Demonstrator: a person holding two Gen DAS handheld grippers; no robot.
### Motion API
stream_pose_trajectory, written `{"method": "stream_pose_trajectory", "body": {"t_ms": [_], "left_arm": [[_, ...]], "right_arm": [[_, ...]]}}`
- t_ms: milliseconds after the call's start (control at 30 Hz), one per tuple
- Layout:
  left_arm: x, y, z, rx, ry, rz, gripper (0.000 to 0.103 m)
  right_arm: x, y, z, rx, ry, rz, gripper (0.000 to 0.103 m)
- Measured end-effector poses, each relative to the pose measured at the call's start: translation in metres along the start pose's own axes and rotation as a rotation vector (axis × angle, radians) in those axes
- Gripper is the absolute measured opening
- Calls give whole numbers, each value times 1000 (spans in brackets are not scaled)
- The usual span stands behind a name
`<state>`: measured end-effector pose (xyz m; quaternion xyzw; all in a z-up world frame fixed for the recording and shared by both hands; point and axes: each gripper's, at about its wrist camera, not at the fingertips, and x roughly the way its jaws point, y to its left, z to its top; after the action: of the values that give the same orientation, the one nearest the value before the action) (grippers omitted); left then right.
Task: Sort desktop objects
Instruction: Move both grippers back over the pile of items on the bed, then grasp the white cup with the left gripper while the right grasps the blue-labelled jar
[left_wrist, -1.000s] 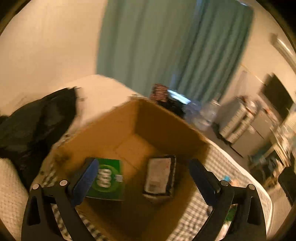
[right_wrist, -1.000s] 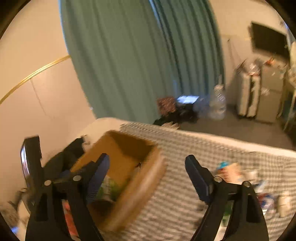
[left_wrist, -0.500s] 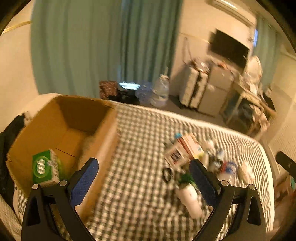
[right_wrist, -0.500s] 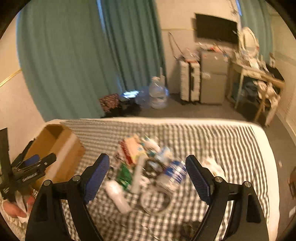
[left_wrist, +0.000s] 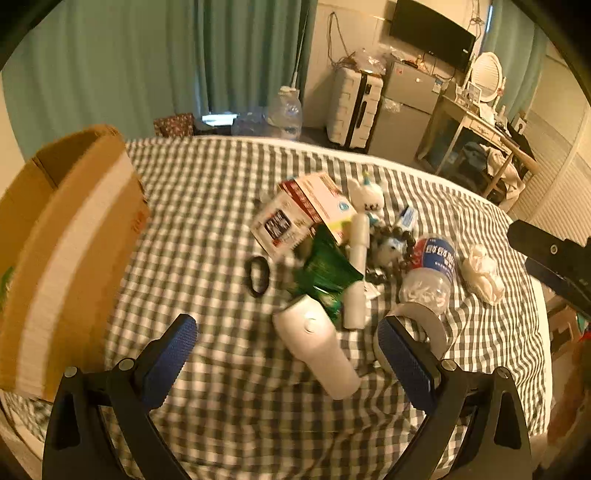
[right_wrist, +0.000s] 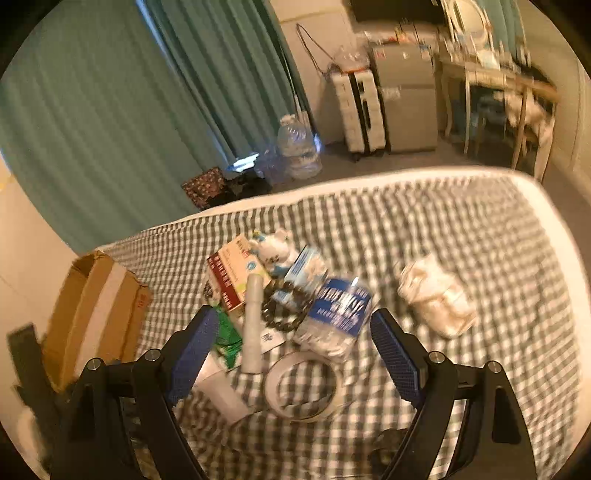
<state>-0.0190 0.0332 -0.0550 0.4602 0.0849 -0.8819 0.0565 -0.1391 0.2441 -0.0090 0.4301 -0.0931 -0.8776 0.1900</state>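
Observation:
A pile of small objects lies on a checked bedspread (left_wrist: 207, 206). It holds a white bottle (left_wrist: 317, 343), a green packet (left_wrist: 325, 273), a red and white box (left_wrist: 314, 203), a crushed water bottle (left_wrist: 428, 273), a tape roll (right_wrist: 301, 384), a bead bracelet (right_wrist: 288, 310) and a white tube (right_wrist: 253, 325). An open cardboard box (left_wrist: 62, 251) stands at the left. My left gripper (left_wrist: 288, 354) is open and empty, just above the white bottle. My right gripper (right_wrist: 291, 354) is open and empty over the tape roll.
A crumpled white wad (left_wrist: 482, 273) lies right of the pile and a black hair tie (left_wrist: 256, 275) left of it. Beyond the bed are green curtains (left_wrist: 147, 62), a suitcase (left_wrist: 354, 107), a small fridge (left_wrist: 406, 110) and a desk (left_wrist: 480, 136).
Both grippers have swung right, away from the cardboard box, and now face the pile on the bedspread. Both stayed open and empty.

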Motion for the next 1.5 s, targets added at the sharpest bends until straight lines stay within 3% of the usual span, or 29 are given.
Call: {"method": "stream_pose_trajectory", "body": {"t_ms": [133, 300, 433, 600, 1133, 1267, 1333, 1367, 1400, 1500], "left_arm": [[22, 6, -10, -68, 54, 58, 101], [45, 10, -18, -131, 95, 71, 101], [61, 4, -20, -111, 118, 75, 101], [79, -2, -24, -70, 147, 100, 101], [108, 0, -22, -96, 186, 135, 100], [111, 0, -19, -106, 185, 109, 88], [109, -2, -18, -95, 175, 87, 74], [105, -5, -17, -87, 162, 79, 59], [102, -7, -16, -74, 145, 74, 52], [100, -4, -14, -84, 151, 68, 44]], "right_arm": [[17, -6, -2, 25, 27, -2, 85], [43, -17, -5, 68, 92, -27, 84], [61, -25, -9, 84, 144, -47, 78], [79, -38, -10, 122, 183, -54, 78], [117, -55, -11, 174, 258, -57, 75], [125, -60, -11, 202, 274, -20, 68], [125, -60, -11, 192, 269, -16, 67], [125, -59, -10, 188, 268, -16, 67], [125, -59, -10, 183, 269, -16, 66], [119, -58, -10, 176, 251, -26, 66]]}}
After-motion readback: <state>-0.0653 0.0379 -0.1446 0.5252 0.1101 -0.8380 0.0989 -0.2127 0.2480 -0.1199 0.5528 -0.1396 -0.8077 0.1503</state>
